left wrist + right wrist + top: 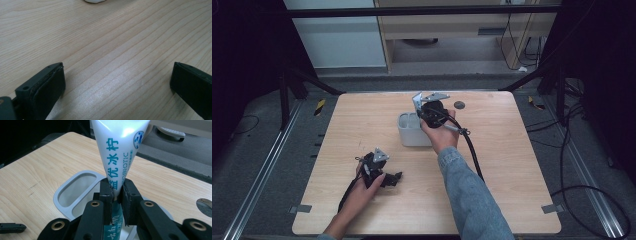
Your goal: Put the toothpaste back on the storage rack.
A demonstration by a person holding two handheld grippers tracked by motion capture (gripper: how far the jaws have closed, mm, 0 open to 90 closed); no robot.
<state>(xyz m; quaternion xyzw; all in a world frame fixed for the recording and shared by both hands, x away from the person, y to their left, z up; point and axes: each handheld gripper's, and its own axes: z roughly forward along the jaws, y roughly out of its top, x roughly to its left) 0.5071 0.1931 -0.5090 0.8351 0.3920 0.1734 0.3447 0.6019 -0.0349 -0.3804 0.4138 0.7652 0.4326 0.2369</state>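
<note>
Black handheld grippers, one denim sleeve

The right gripper (117, 195) is matte black plastic with brass-ringed screw holes along its linkage bars and flat, dark padded fingers (106, 195); a grey three-cornered plate tops its body, and a thick black cable (472, 150) trails from it. The left gripper (117, 82) is the same black, its blocky fingers (47, 85) faced with dark pads and marked by small screw holes, under its own grey plate. The right arm wears a blue denim sleeve (472, 195).

Tube (117, 152) in right tool (117, 192), over holder (75, 186); left tool (396, 177) nearer, left.
</note>
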